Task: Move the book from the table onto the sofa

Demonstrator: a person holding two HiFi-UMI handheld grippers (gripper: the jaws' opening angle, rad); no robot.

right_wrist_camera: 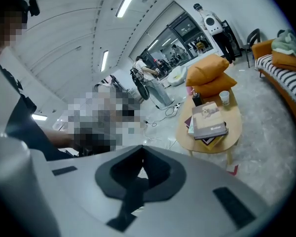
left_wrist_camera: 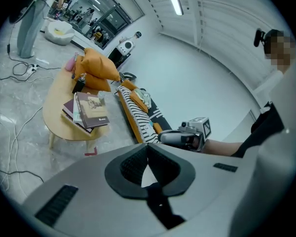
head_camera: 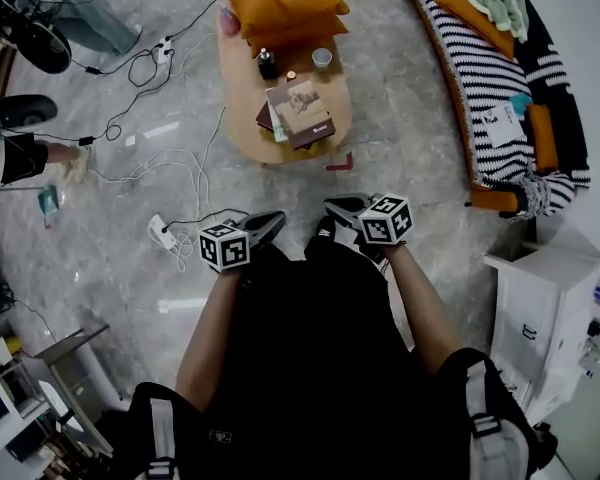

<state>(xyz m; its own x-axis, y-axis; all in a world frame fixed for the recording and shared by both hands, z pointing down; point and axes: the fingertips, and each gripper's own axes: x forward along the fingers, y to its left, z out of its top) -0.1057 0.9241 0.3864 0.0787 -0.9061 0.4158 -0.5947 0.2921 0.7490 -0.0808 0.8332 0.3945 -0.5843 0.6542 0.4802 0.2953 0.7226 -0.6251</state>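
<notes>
A stack of books lies on the oval wooden table [head_camera: 250, 138]; the top book [head_camera: 302, 108] [left_wrist_camera: 92, 110] [right_wrist_camera: 210, 120] has a brown cover with a picture. The striped sofa [head_camera: 490, 78] [left_wrist_camera: 138, 115] curves along the right side of the room. My left gripper [head_camera: 270, 225] [left_wrist_camera: 147, 149] and my right gripper [head_camera: 342, 208] [right_wrist_camera: 141, 152] hover side by side close to my body, well short of the table. Both are shut with nothing between the jaws.
On the table also stand orange cushions [head_camera: 283, 3], a dark bottle [head_camera: 267, 64] and a paper cup [head_camera: 322, 58]. Cables and a power strip [head_camera: 162, 233] run over the floor at left. A white cabinet [head_camera: 545, 308] stands at right. A person [head_camera: 20, 153] sits at far left.
</notes>
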